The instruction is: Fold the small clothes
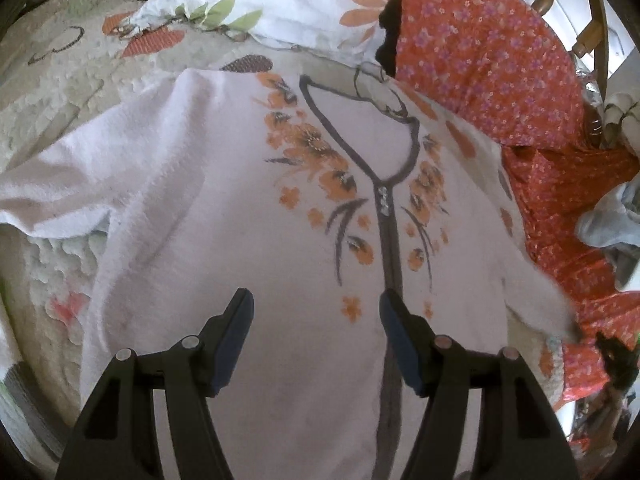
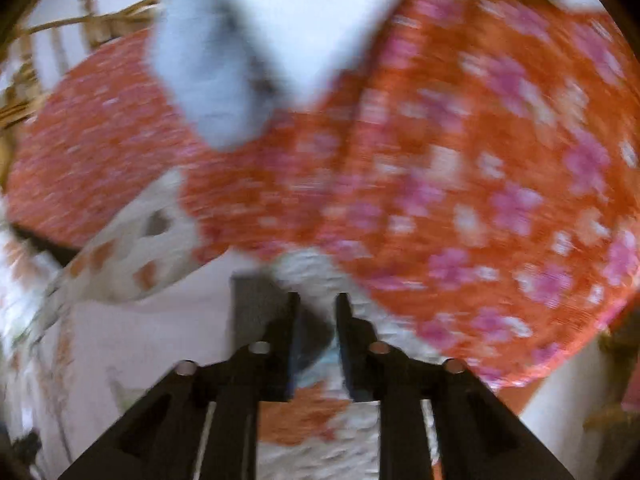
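In the left wrist view we saw the white top (image 1: 224, 208), printed with orange flowers and a grey neckline and placket, spread front-up on the quilted bed (image 1: 60, 80), our left tool (image 1: 316, 300) open above it with nothing between its fingers. In the blurred right wrist view, our right tool (image 2: 318, 300) stood slightly parted and empty near an orange floral cloth (image 2: 460, 160).

Garment: white fleecy top (image 1: 224, 216), small, long-sleeved.
Trim: dark grey neckline and a dark centre strip (image 1: 390, 256) down the front, with small shiny studs just below the neck.
Print: orange flowers with dark leaves (image 1: 316, 148) on both sides of the neckline, loose single blossoms lower down.
Pose: front up, spread flat, not folded, neck toward the far side.
Sleeves: one stretched out to the left (image 1: 60, 184), the other angled out to the right (image 1: 536, 288).
Place: on a cream textured bedspread (image 1: 60, 92).
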The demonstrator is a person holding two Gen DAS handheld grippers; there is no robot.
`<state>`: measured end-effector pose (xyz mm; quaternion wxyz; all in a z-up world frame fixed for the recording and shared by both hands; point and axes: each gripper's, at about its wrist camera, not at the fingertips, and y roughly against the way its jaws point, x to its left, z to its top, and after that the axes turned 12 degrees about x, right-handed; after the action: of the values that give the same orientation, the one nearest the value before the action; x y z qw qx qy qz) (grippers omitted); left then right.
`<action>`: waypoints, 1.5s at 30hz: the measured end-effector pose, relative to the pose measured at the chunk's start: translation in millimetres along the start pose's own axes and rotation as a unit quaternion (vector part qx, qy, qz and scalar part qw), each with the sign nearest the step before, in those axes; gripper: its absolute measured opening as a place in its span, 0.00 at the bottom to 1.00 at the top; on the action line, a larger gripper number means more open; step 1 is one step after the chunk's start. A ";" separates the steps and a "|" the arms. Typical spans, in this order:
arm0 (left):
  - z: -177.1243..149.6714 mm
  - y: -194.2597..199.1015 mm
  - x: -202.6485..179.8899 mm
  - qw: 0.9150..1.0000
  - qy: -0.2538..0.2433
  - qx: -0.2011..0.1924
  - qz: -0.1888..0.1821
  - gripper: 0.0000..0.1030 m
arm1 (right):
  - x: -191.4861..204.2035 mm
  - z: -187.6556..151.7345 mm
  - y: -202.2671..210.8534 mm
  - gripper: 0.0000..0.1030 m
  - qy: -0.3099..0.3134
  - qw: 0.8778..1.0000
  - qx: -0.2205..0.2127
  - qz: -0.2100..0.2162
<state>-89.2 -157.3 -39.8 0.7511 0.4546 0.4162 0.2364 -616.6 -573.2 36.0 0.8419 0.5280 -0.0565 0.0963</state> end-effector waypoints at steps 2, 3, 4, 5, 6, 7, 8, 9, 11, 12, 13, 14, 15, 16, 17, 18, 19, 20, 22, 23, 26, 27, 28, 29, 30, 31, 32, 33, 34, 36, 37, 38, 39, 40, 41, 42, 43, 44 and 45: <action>-1.6 -2.0 -1.7 1.000 -0.004 0.002 0.004 0.63 | -17.0 -2.7 -6.8 0.35 -0.022 1.000 0.010 0.019; -2.0 -3.7 -2.1 1.000 -0.005 0.004 0.006 0.63 | -22.5 -6.3 -11.2 0.38 -0.030 0.999 0.020 0.026; -2.3 -5.7 -2.4 1.000 -0.005 0.008 0.007 0.63 | -30.4 -9.1 -15.7 0.44 -0.036 0.998 0.027 0.034; -2.8 -8.8 -2.4 1.000 -0.003 0.012 0.007 0.63 | -34.0 -13.1 -19.0 0.47 -0.041 0.998 0.034 0.040; -3.2 -11.2 -2.7 1.000 -0.002 0.016 0.007 0.63 | -35.9 -18.1 -23.4 0.47 -0.046 0.997 0.040 0.047; -3.4 -12.6 -3.0 1.000 -0.002 0.018 0.007 0.63 | -36.4 -22.9 -28.1 0.49 -0.049 0.996 0.045 0.055; -3.3 -14.1 -3.6 1.000 -0.002 0.020 0.007 0.63 | -37.6 -27.5 -32.4 0.53 -0.050 0.996 0.049 0.062; -3.4 -15.0 -4.6 1.000 -0.003 0.021 0.008 0.63 | -35.7 -32.5 -36.6 0.55 -0.049 0.995 0.055 0.066; -3.7 -15.3 -6.4 1.000 -0.004 0.021 0.009 0.63 | -30.3 -38.6 -49.3 0.57 -0.032 0.996 0.065 0.058; -3.5 -15.1 -7.4 1.000 -0.006 0.021 0.008 0.63 | -24.8 -40.6 -53.6 0.57 -0.017 0.996 0.067 0.047; -3.2 -15.6 -7.8 1.000 -0.006 0.022 0.007 0.63 | -19.4 -40.5 -56.5 0.57 -0.001 0.997 0.067 0.037; -3.2 -16.2 -8.4 1.000 -0.007 0.024 0.005 0.63 | -10.7 -39.7 -60.0 0.58 0.019 0.998 0.064 0.022; -3.0 -16.8 -9.0 1.000 -0.007 0.026 0.003 0.63 | -4.8 -38.5 -62.3 0.59 0.031 0.998 0.061 0.013; -2.6 -17.6 -9.2 1.000 -0.007 0.027 0.002 0.63 | 3.7 -37.0 -66.3 0.63 0.050 0.997 0.059 0.001; -2.3 -18.7 -9.6 1.000 -0.006 0.030 0.002 0.63 | 14.3 -34.4 -73.1 0.68 0.073 0.995 0.060 -0.014; -1.9 -20.0 -9.5 0.999 -0.005 0.032 0.000 0.63 | 26.4 -32.4 -81.4 0.69 0.102 0.992 0.066 -0.031; -1.5 -20.9 -9.9 0.999 -0.003 0.034 -0.002 0.63 | 36.3 -31.0 -89.5 0.69 0.126 0.988 0.073 -0.044; -1.5 -21.8 -10.1 0.999 -0.002 0.036 -0.003 0.63 | 49.2 -28.8 -102.6 0.69 0.156 0.982 0.086 -0.059; -1.1 -21.8 -11.1 0.999 -0.002 0.037 -0.001 0.63 | 61.2 -23.7 -122.2 0.68 0.187 0.972 0.102 -0.100; -1.2 -20.8 -12.0 0.999 -0.005 0.035 0.003 0.63 | 64.8 -18.7 -130.3 0.67 0.199 0.964 0.097 -0.148; -1.6 -18.0 -13.0 0.999 -0.012 0.026 0.018 0.63 | 63.0 6.6 -127.5 0.61 0.202 0.932 0.019 -0.300; -1.6 -16.6 -12.6 0.999 -0.012 0.025 0.020 0.63 | 59.7 13.9 -118.9 0.60 0.195 0.940 0.012 -0.279; -1.6 -16.3 -11.7 0.999 -0.012 0.026 0.018 0.63 | 57.9 17.2 -111.1 0.60 0.186 0.947 0.011 -0.260; -1.6 -15.8 -10.5 0.999 -0.009 0.029 0.014 0.63 | 57.4 17.1 -102.9 0.60 0.181 0.949 0.001 -0.257; -1.9 -16.1 -9.4 0.999 -0.007 0.031 0.011 0.63 | 57.1 14.0 -92.7 0.62 0.177 0.948 -0.019 -0.263; -1.8 -16.2 -8.2 0.999 -0.004 0.033 0.007 0.63 | 54.8 9.7 -83.4 0.68 0.174 0.950 -0.034 -0.259; -2.4 -16.0 -7.8 0.999 -0.001 0.035 0.002 0.63 | 50.8 6.0 -75.9 0.70 0.169 0.955 -0.039 -0.241; -3.3 -15.4 -7.1 0.999 0.001 0.037 -0.002 0.63 | 42.9 1.0 -68.8 0.70 0.158 0.966 -0.032 -0.204; -4.4 -14.4 -7.0 0.999 0.001 0.038 -0.004 0.63 | 34.3 -3.1 -64.8 0.70 0.143 0.975 -0.020 -0.170; -6.4 -11.9 -7.4 0.999 0.000 0.036 -0.004 0.63 | 14.5 -14.2 -62.8 0.70 0.102 0.989 0.011 -0.106; -7.5 -10.3 -7.2 0.999 0.000 0.035 -0.005 0.63 | 5.1 -22.0 -62.9 0.70 0.078 0.994 0.025 -0.077; -8.7 -8.0 -6.7 0.999 0.000 0.033 -0.008 0.63 | -9.0 -29.3 -67.2 0.70 0.044 0.997 0.045 -0.038; -9.3 -6.6 -6.6 0.999 0.000 0.032 -0.010 0.63 | -17.8 -35.5 -73.8 0.70 0.019 0.998 0.061 -0.013; -10.1 -4.5 -6.0 0.999 0.000 0.031 -0.011 0.64 | -22.8 -43.6 -78.0 0.69 0.001 0.997 0.071 -0.001; -10.3 -3.0 -5.6 1.000 0.000 0.029 -0.012 0.64 | -27.6 -45.8 -86.0 0.66 -0.019 0.996 0.083 0.009; -10.7 -0.8 -4.7 1.000 0.000 0.026 -0.011 0.64 | -32.3 -46.3 -97.5 0.64 -0.042 0.995 0.093 0.017; -11.0 1.8 -3.1 1.000 0.001 0.023 -0.011 0.64 | -31.9 -46.6 -101.4 0.65 -0.057 0.995 0.078 0.020; -10.7 3.5 -0.9 1.000 0.001 0.020 -0.010 0.64 | -30.8 -42.5 -101.4 0.65 -0.064 0.996 0.064 0.017; -11.2 6.9 2.7 1.000 0.003 0.016 -0.010 0.64 | -27.8 -35.5 -104.9 0.65 -0.068 0.996 0.064 0.012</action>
<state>-97.0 -146.6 -37.5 0.7447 0.4615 0.4269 0.2241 -620.6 -588.6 -77.1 0.7995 0.5851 -0.1140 0.0736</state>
